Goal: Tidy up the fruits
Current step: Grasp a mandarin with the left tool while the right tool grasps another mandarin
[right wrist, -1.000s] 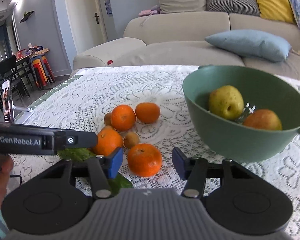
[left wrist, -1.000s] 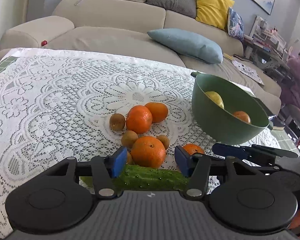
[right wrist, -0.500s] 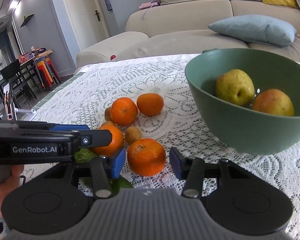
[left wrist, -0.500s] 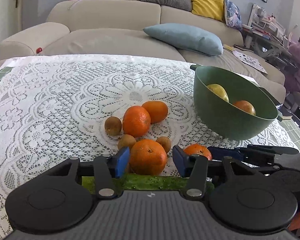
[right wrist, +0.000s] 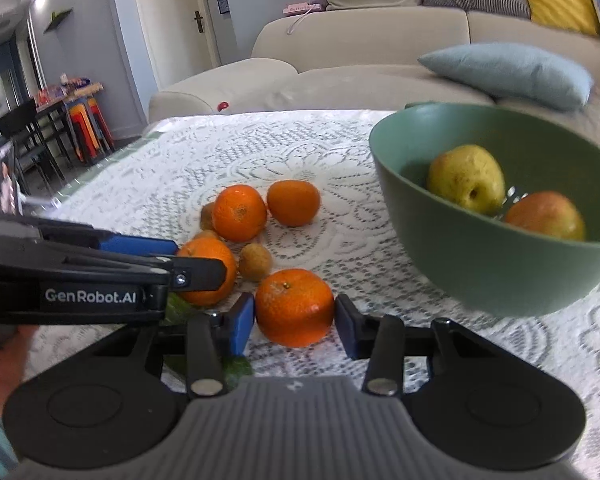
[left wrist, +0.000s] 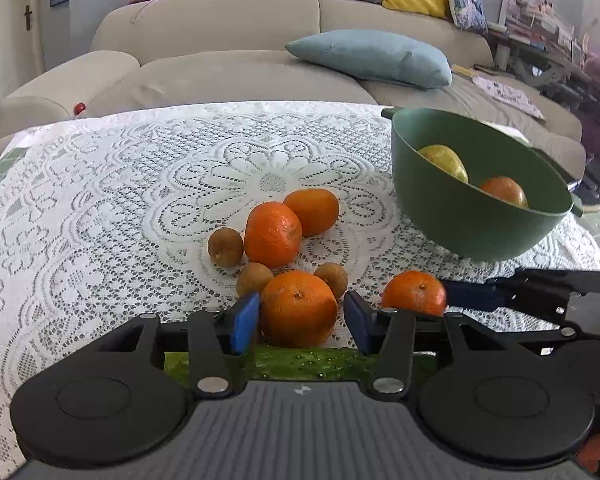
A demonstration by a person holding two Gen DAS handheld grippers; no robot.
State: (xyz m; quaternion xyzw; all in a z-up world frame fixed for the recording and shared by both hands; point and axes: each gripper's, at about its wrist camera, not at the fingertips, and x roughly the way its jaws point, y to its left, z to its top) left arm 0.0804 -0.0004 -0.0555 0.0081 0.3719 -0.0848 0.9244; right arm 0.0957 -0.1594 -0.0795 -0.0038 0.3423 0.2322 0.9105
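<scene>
Two hand-held grippers reach in low over the lace-covered counter (left wrist: 100, 200), each set around its own orange. The left hand-held gripper (left wrist: 298, 316) has its blue pads on either side of the nearest orange (left wrist: 298, 308); the left pad seems to be touching the peel, while a thin gap shows at the right pad, so I cannot say it is truly pinched. A green cucumber (left wrist: 300, 362) lies crosswise on the cloth right under that gripper's fingers. The right hand-held gripper (right wrist: 295, 322) is closing around another orange (right wrist: 295, 306), its pads right up against both flanks of the fruit, which sits on the lace. In the right wrist view the left tool crosses in from the left, with part of a hand (right wrist: 0, 368) gripping it at the frame edge. Farther out on the cloth sit two more oranges side by side, touching (left wrist: 273, 234) (left wrist: 312, 212), with three small brown round fruits (left wrist: 225, 247) scattered close around the cluster. To the right stands a green bowl (right wrist: 480, 272), well apart from the loose fruit, holding a yellow-green pear (right wrist: 466, 178) and a reddish-orange fruit (right wrist: 546, 216) that lean close together inside. Behind the counter runs a beige sofa (left wrist: 228, 40) with a pale blue cushion (left wrist: 370, 58) lying on its seat and a yellow one propped against the back.
</scene>
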